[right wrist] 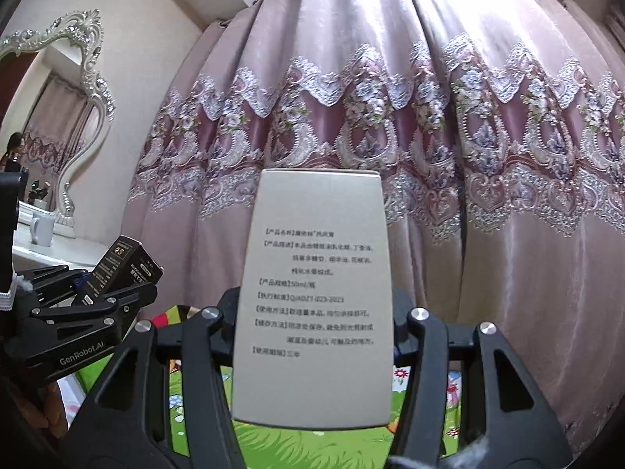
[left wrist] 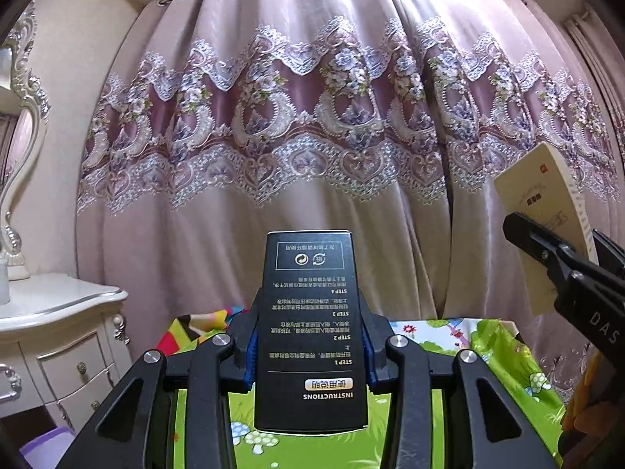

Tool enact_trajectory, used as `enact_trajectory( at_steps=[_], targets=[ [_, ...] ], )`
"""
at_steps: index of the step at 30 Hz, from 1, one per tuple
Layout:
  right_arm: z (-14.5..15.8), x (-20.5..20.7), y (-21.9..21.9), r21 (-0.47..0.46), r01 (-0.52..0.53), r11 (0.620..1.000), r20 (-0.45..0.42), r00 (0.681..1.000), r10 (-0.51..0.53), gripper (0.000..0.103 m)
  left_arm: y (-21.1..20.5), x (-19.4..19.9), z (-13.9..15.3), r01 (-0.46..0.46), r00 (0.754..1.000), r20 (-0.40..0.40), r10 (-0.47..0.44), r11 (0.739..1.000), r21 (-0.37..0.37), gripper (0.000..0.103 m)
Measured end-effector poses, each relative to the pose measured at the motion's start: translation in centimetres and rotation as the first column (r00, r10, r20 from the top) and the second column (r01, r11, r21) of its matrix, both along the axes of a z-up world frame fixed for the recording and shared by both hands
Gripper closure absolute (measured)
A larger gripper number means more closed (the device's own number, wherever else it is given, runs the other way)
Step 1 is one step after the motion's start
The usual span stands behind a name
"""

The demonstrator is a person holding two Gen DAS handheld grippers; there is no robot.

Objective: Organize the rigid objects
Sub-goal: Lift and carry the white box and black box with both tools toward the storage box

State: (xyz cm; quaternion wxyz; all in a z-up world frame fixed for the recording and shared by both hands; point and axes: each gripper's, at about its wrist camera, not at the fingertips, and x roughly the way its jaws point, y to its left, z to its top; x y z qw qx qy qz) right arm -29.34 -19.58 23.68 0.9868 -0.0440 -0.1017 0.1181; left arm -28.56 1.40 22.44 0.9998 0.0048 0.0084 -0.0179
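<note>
Black box [left wrist: 310, 332] is clamped in left gripper [left wrist: 310, 346], pale box [right wrist: 314, 301] in right gripper [right wrist: 314, 326]; a weak squeeze may let either slip

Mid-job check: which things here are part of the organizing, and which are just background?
In the job: black box in the left gripper; white box in the right gripper.
Background: curtain, mirror, white mug, dresser, cartoon mat.

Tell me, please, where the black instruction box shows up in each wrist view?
Left wrist: black box at lower centre, clamped in the left hand-held gripper.
Right wrist: the same box at far left, mid-height, seen small and tilted.
Shared landmark: the pink embroidered curtain behind it in both views.
</note>
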Motion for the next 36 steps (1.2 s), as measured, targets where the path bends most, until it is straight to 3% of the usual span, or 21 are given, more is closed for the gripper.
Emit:
enact_trajectory(
  at_steps=[11, 18, 19, 22, 26, 28, 31, 33, 36],
  targets=[
    [-1.1, -1.0, 4.4, -0.075, -0.134, 0.988, -0.029, 0.991, 0.132, 0.047, 4.7, -2.5, -1.0, -0.110, 0.994, 0.007, 0.110, 0.992, -0.055, 0.063],
    [-2.1, -1.5, 9.1, -0.163, -0.291, 0.943, -0.098, 0.956, 0.278, 0.047, 9.4, -3.9, -2.7, -0.193, 0.981, -0.062, 0.186, 0.973, -0.128, 0.062],
    [-2.3, -1.4, 9.9, -0.172, -0.321, 0.931, -0.113, 0.946, 0.305, 0.048, 10.3, -4.2, -3.1, -0.208, 0.977, -0.081, 0.198, 0.968, -0.143, 0.062],
    [-3.0, -1.3, 12.4, -0.207, -0.405, 0.890, -0.172, 0.911, 0.374, 0.072, 12.9, -4.9, -4.4, -0.255, 0.962, -0.144, 0.231, 0.950, -0.178, 0.063],
    [-4.4, -0.9, 16.1, -0.248, -0.512, 0.822, -0.254, 0.854, 0.455, 0.078, 16.2, -6.2, -6.9, -0.342, 0.930, -0.213, 0.299, 0.917, -0.207, 0.063],
    [-5.1, -0.7, 17.9, -0.282, -0.538, 0.795, -0.283, 0.838, 0.467, 0.078, 18.0, -6.9, -8.3, -0.407, 0.901, -0.251, 0.353, 0.889, -0.209, 0.063],
    [-6.2, 0.7, 19.6, -0.282, -0.592, 0.755, -0.394, 0.789, 0.472, 0.077, 20.5, -7.6, -10.1, -0.472, 0.862, -0.320, 0.392, 0.851, -0.230, 0.063],
    [-6.9, 1.8, 20.0, -0.291, -0.620, 0.729, -0.468, 0.757, 0.456, 0.068, 21.6, -8.0, -10.8, -0.499, 0.845, -0.346, 0.408, 0.835, -0.231, 0.063],
    [-9.2, 3.7, 19.2, -0.372, -0.668, 0.644, -0.602, 0.702, 0.380, 0.053, 22.5, -8.3, -11.7, -0.520, 0.825, -0.370, 0.426, 0.830, -0.203, 0.063]
  ],
)
